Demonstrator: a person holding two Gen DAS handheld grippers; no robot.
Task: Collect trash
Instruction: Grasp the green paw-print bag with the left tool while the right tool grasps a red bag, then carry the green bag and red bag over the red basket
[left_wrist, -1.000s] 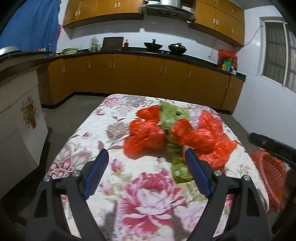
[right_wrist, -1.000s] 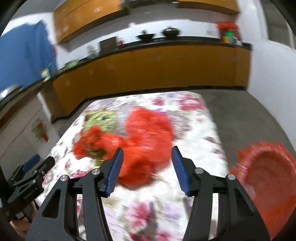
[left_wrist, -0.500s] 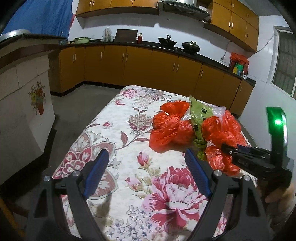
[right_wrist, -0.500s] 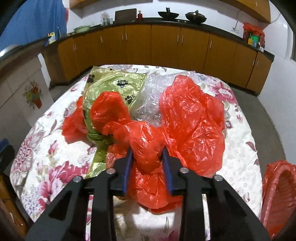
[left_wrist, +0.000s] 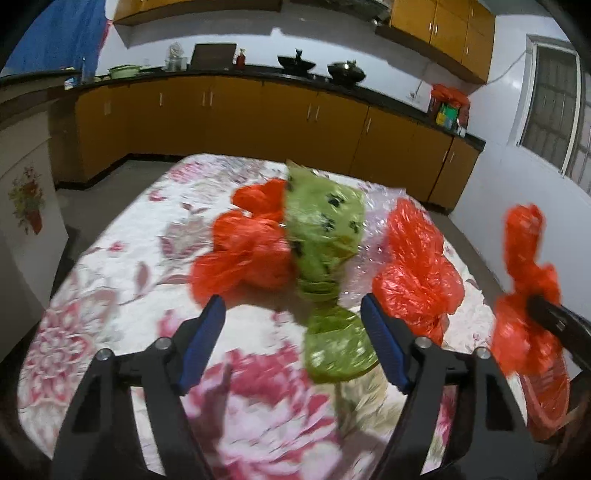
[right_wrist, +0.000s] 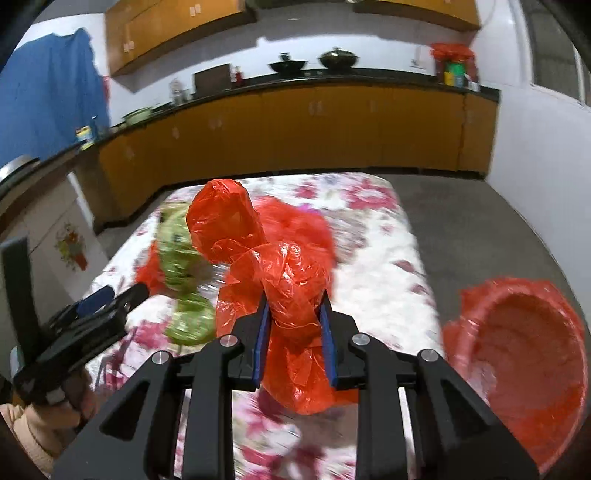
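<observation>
Right wrist view, red basket (right_wrist: 524, 354) right of right claw (right_wrist: 293, 325), contents unclear, claw clamped on red bag (right_wrist: 291, 295), green bag (left_wrist: 325, 236) ahead of open, just-narrowed left claw (left_wrist: 291, 321).

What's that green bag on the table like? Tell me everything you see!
The green bag is thin, crinkly plastic with small black marks that look like paw prints. It is twisted tight in the middle, so it puffs out at both ends. It lies on the flowery tablecloth, pressed against a red bag on one side, with clear bubbly plastic on the other. Its near end sits between the open left claw's fingers, which are not squeezing it.
</observation>
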